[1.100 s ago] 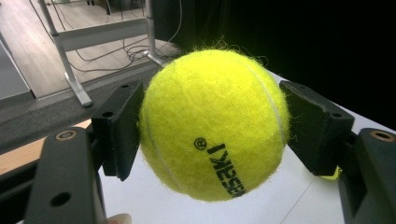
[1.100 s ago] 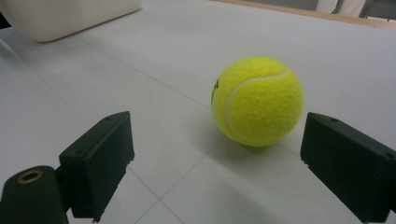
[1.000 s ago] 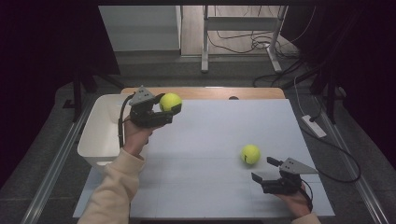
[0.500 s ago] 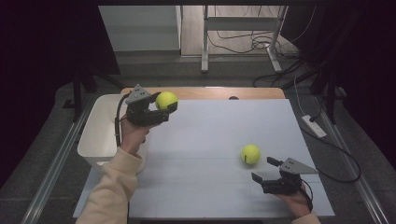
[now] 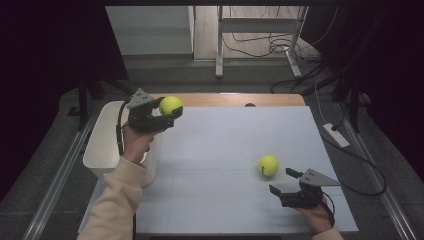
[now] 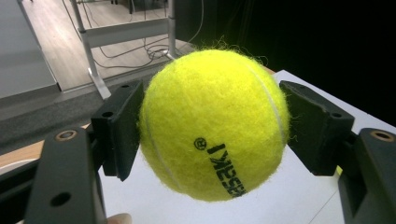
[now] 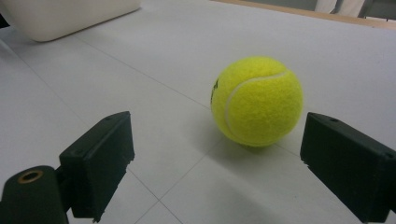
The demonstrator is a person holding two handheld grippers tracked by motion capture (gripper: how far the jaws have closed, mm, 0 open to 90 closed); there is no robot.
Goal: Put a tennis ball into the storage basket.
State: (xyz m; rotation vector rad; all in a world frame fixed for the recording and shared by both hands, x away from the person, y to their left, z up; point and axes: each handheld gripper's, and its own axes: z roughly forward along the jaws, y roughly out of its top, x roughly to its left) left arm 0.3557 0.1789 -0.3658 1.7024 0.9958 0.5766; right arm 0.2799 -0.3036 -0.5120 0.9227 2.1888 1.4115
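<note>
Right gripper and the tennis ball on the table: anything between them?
Nothing: in the right gripper view, bare white table separates the open right gripper from the tennis ball just ahead. The high view agrees.

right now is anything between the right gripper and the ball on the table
Nothing visible. The right gripper has open jaws facing the tennis ball, with just bare table between them.

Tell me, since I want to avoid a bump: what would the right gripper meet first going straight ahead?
Likely the loose tennis ball on the table, just beyond the right gripper, whose open jaws point at it, slightly off-centre.
</note>
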